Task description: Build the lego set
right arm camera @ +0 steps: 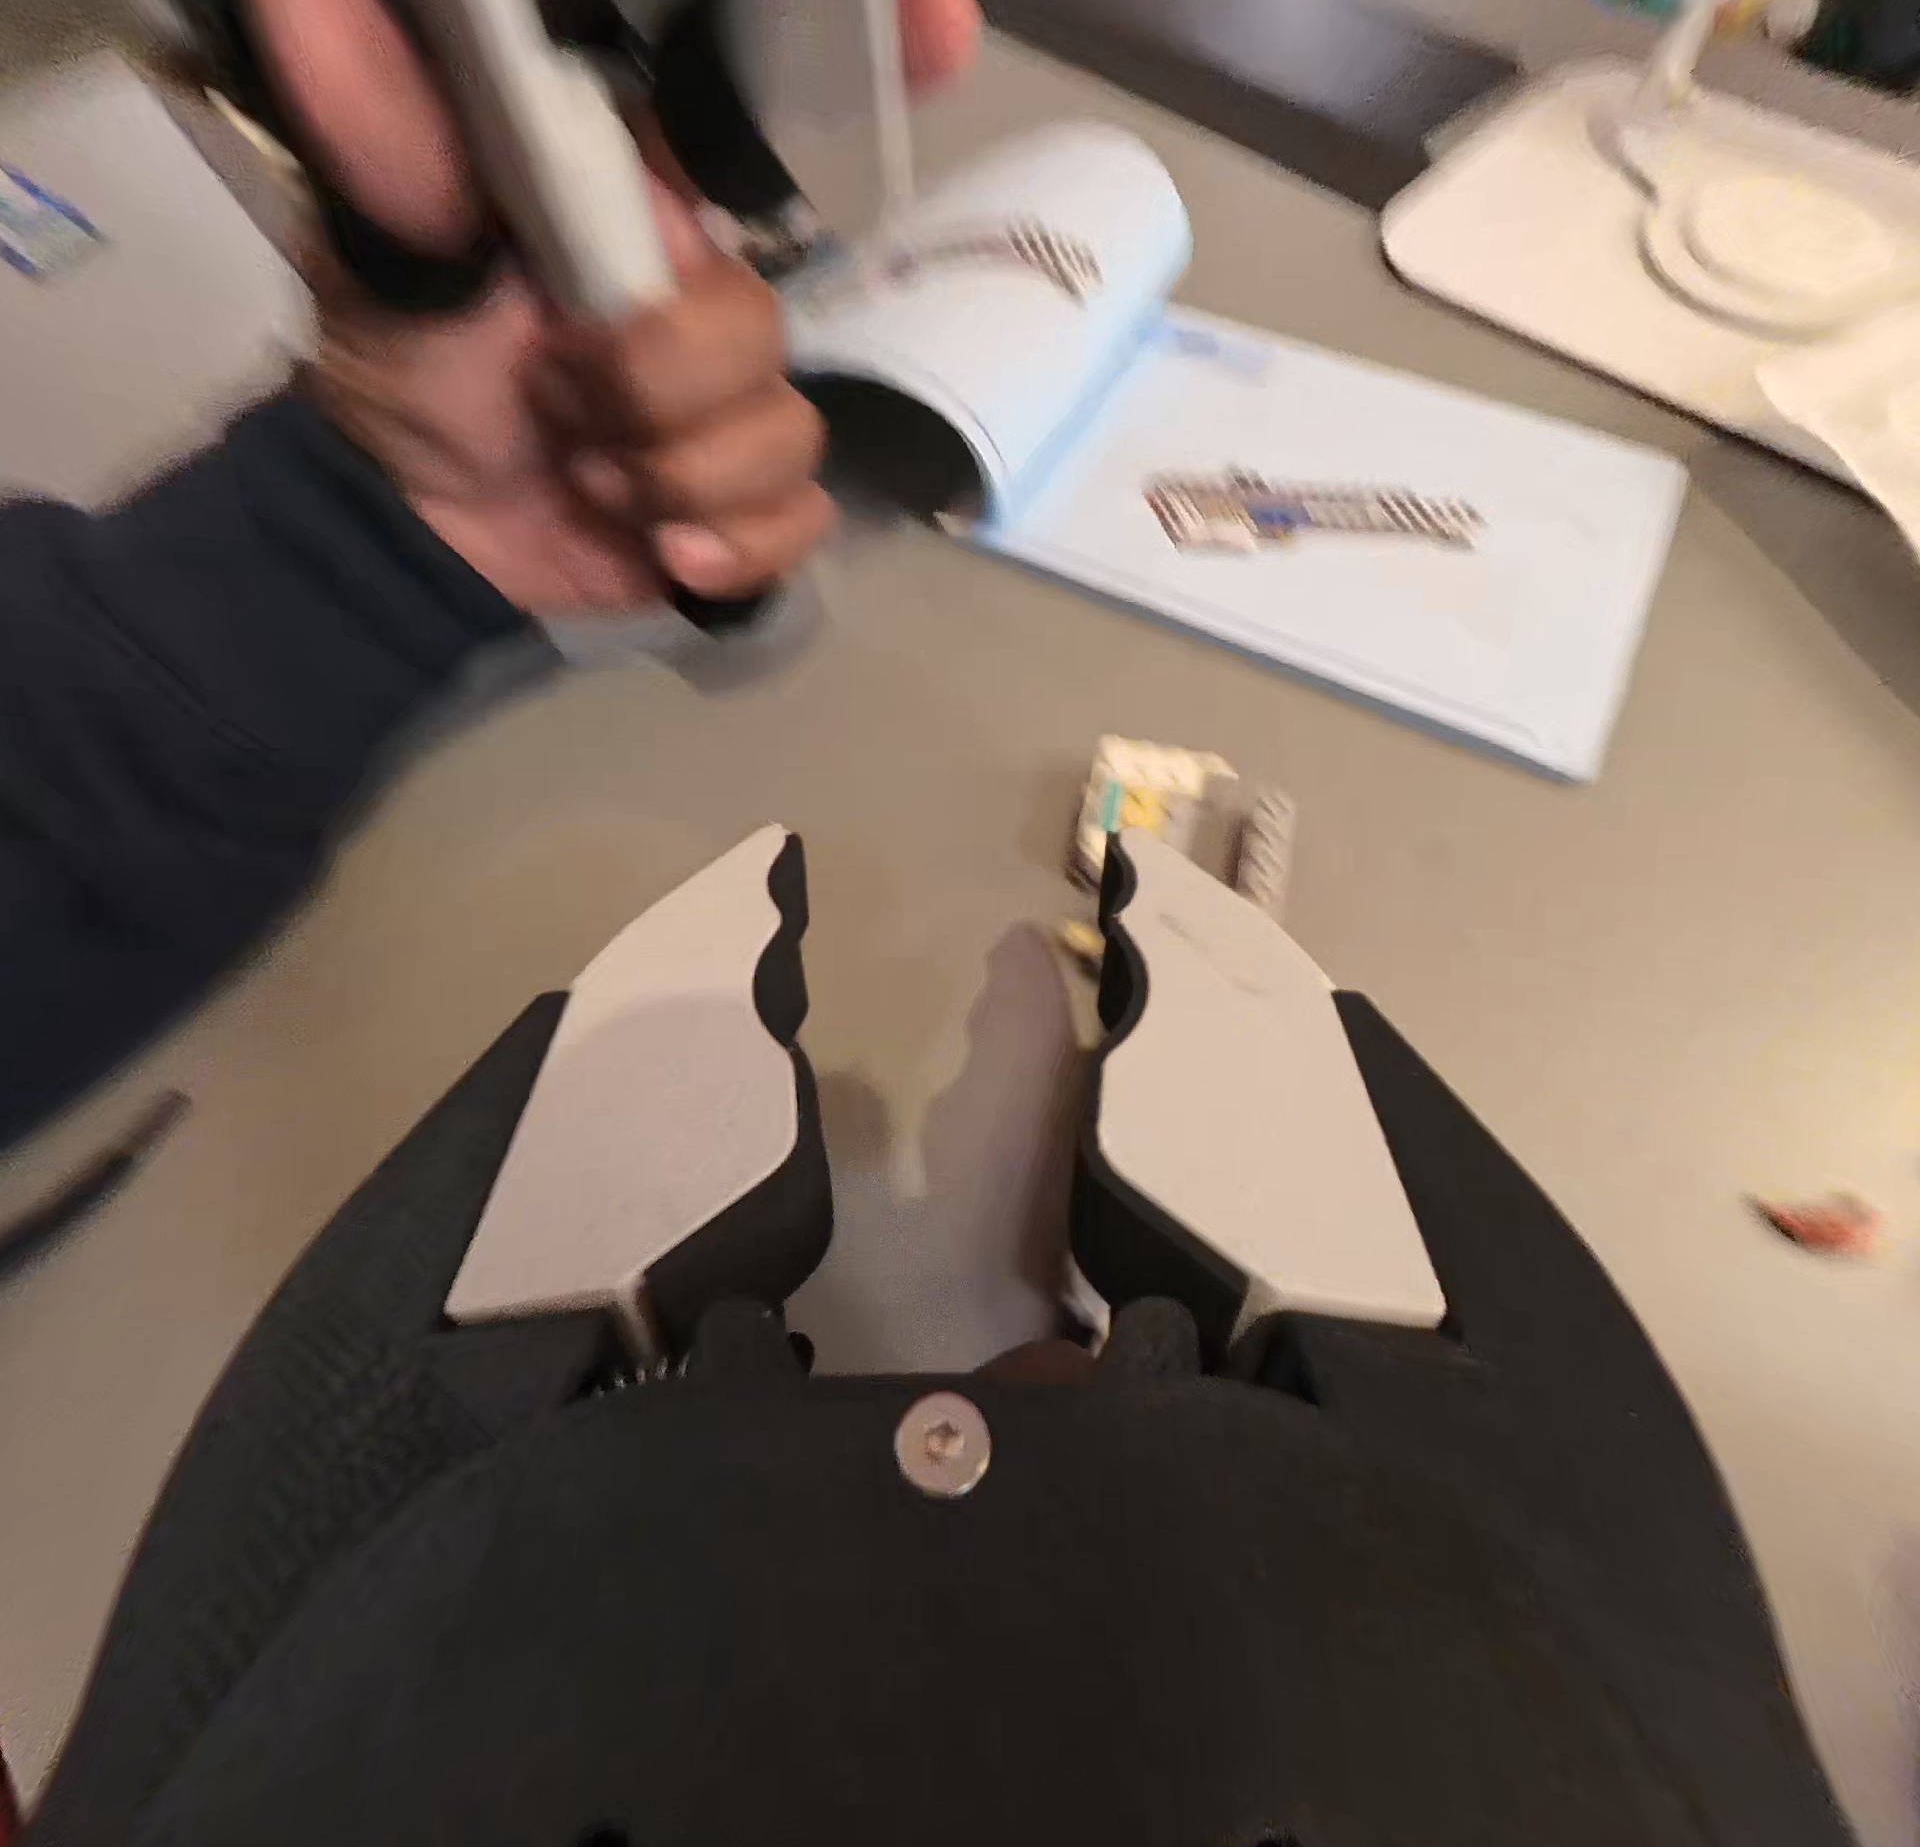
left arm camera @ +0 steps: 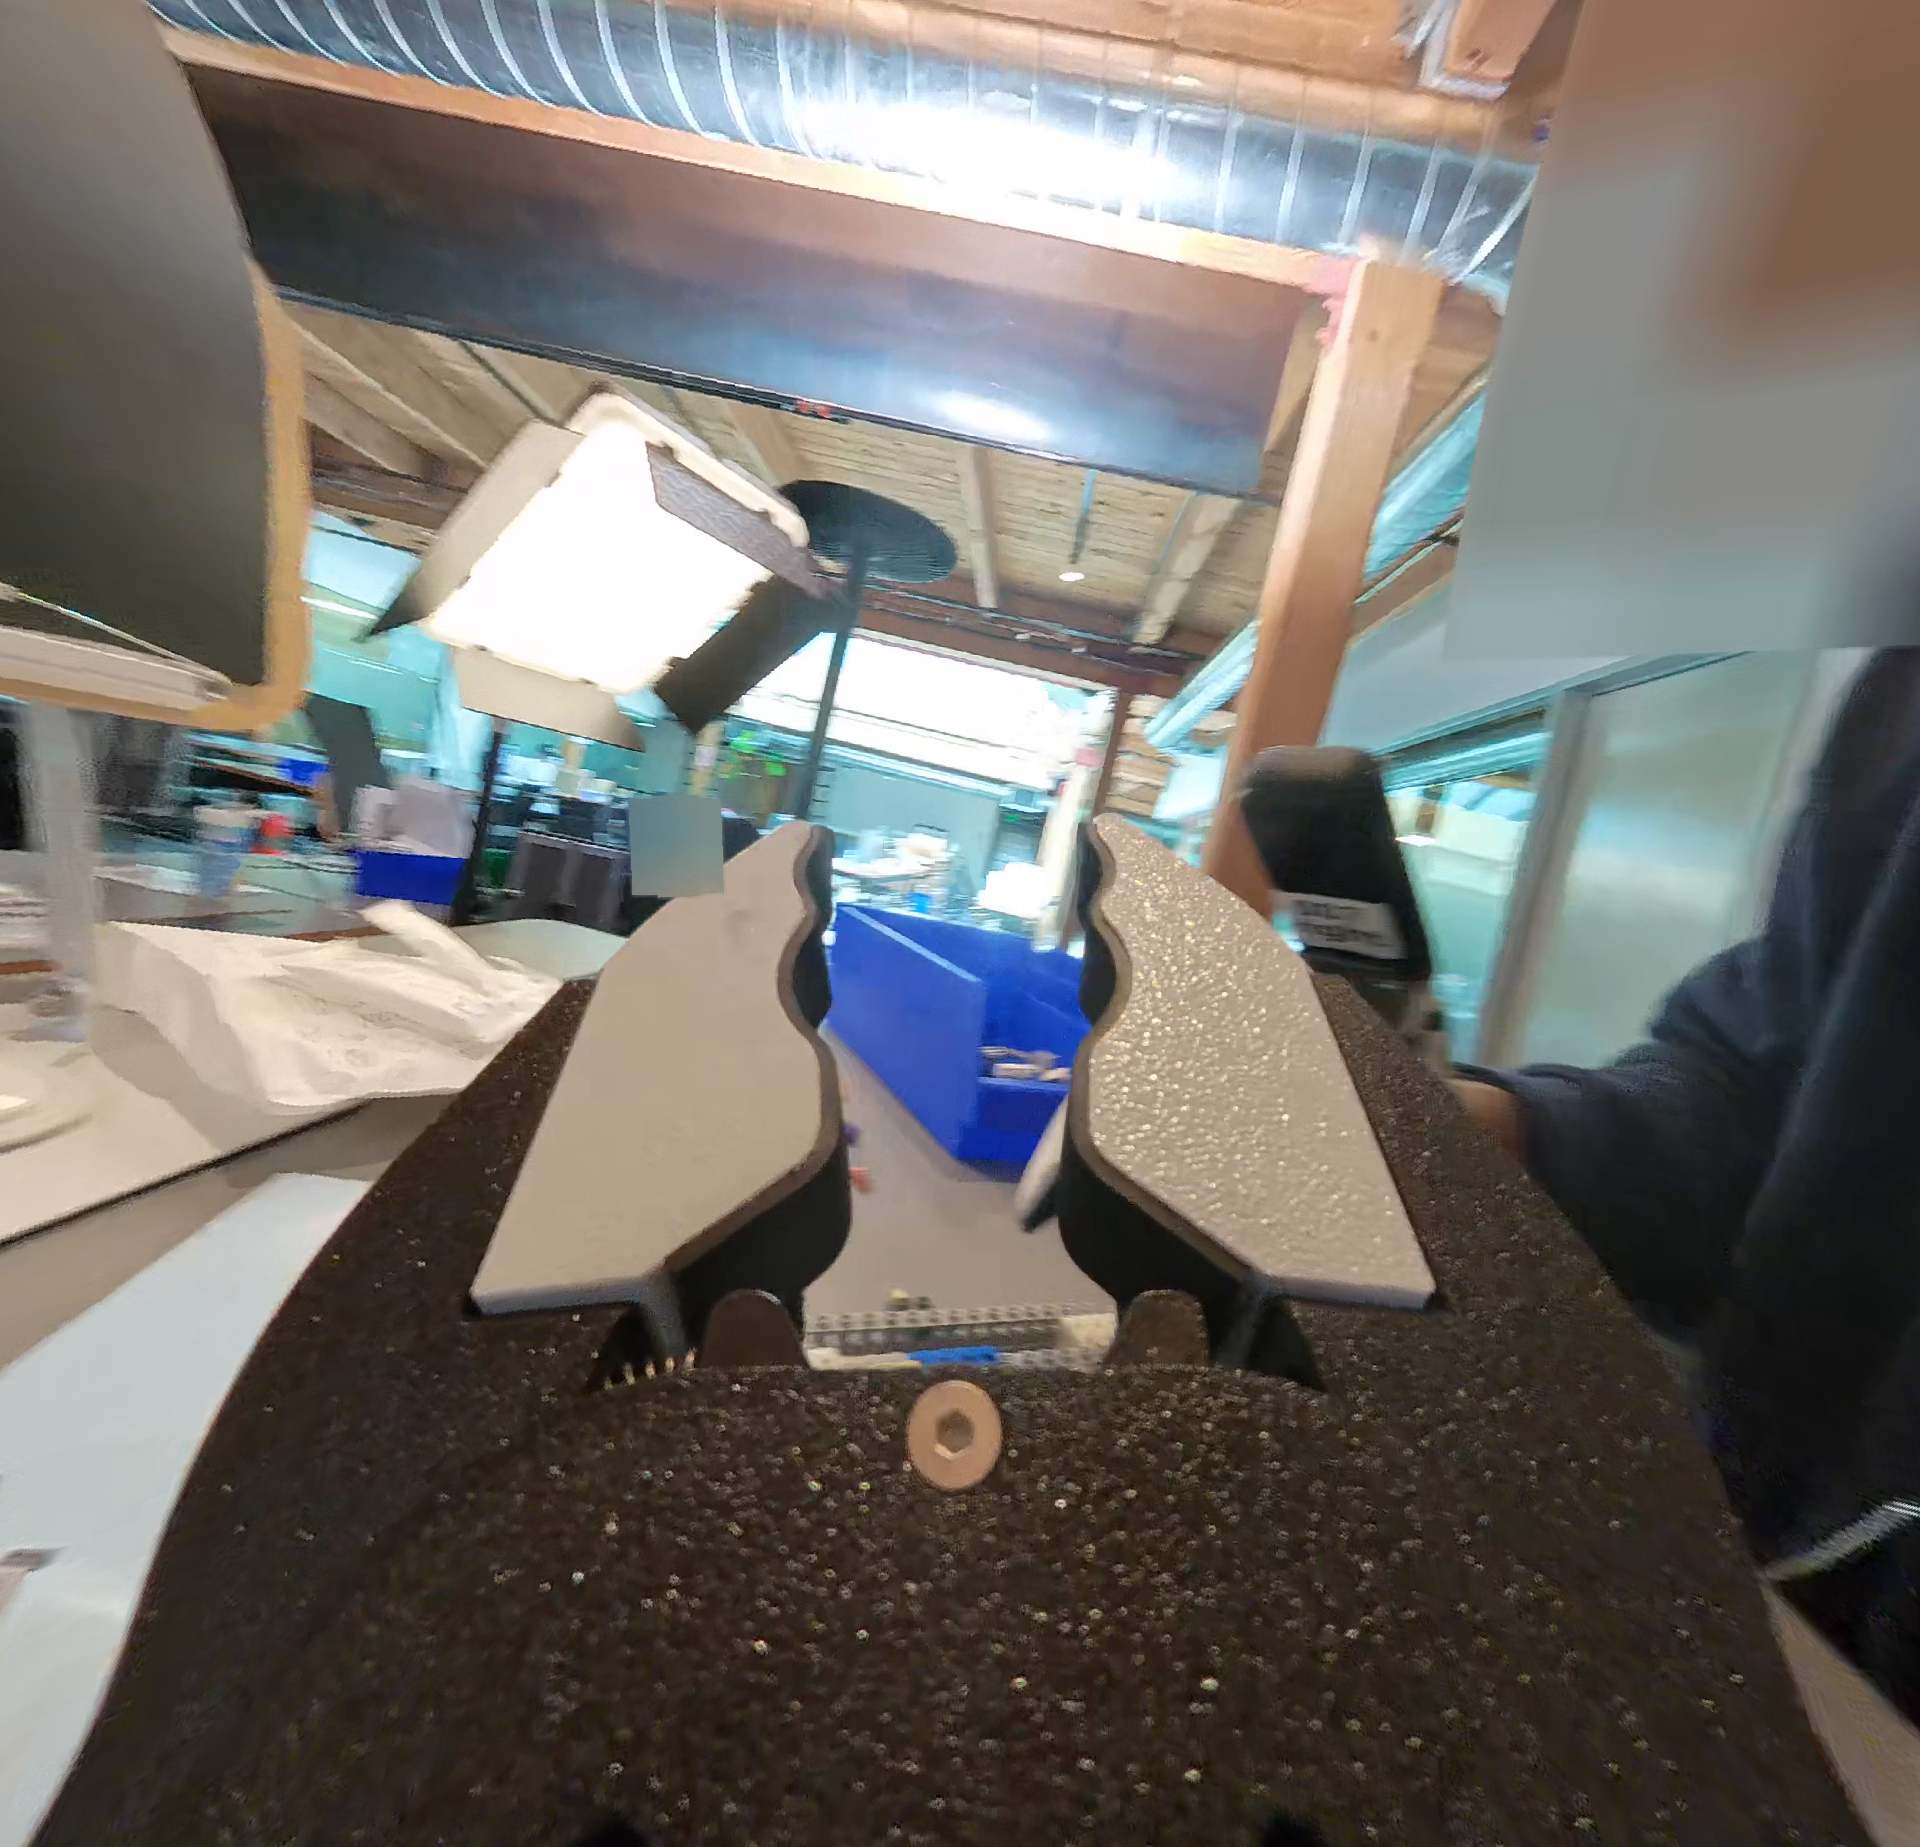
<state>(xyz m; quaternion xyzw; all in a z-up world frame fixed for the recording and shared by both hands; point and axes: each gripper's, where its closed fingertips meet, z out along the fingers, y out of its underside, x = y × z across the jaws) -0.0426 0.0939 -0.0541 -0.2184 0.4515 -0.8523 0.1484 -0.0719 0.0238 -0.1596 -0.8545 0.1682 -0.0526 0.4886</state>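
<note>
both grippers, left [left arm camera: 956, 841] and right [right arm camera: 954, 852], gaping wide and empty, brick model [right arm camera: 1153, 789] on table [right arm camera: 623, 862] frame centre beside right fingertip, likely knocked aside given motion blur.

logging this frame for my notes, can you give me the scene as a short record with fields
left gripper: open, nothing between the fingers, tilted up toward the ceiling, off the table
right gripper: open, nothing held, over the grey table
nearest to right gripper: small pale brick model, just beyond its right fingertip, contact cannot be told
booklet: light blue, open, lying flat beyond the model
hand: holds the other gripper's handle, dark sleeve
behind left gripper: blue bin, white bag, lit lamp panel
image quality: motion blur in both views
</note>
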